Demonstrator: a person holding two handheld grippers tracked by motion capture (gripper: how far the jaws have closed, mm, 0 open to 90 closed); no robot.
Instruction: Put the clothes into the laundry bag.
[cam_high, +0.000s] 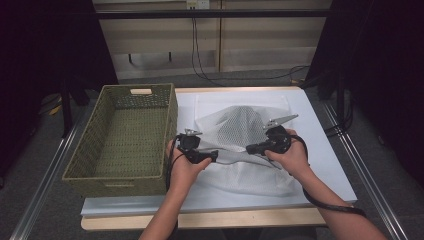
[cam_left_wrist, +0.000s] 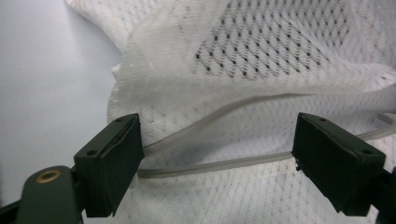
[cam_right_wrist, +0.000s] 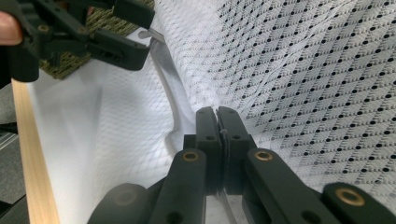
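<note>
White mesh laundry bag (cam_high: 240, 145) is seen lying on the pale mat (cam_high: 325, 150) that covers the counter (cam_high: 210, 220), spread across the middle of it, with its upper layer lifted into a low tent. A zipper line (cam_left_wrist: 210, 163) is seen running along the bag's near edge in the left gripper view, parted into two strands.

At the bag's 3 o'clock side, the right hand-held gripper (cam_high: 252, 148) is held with its jaws pressed together on a fold of the mesh; in the right gripper view (cam_right_wrist: 217, 116) the fabric is seen pinched between the two black pads and pulled up from there. At the bag's 9 o'clock side, the left hand-held gripper (cam_high: 214, 156) is held with its jaws spread wide (cam_left_wrist: 215, 163), one on each side of the zipper line and just above the mesh; nothing is gripped between them. The two hand-held grippers are pointed toward each other and are near but apart.

Farther out, at 9 o'clock from the bag, a green woven basket (cam_high: 90, 150) is set on the counter, with its right wall just beside the bag's edge and the left hand (cam_high: 182, 167).
</note>
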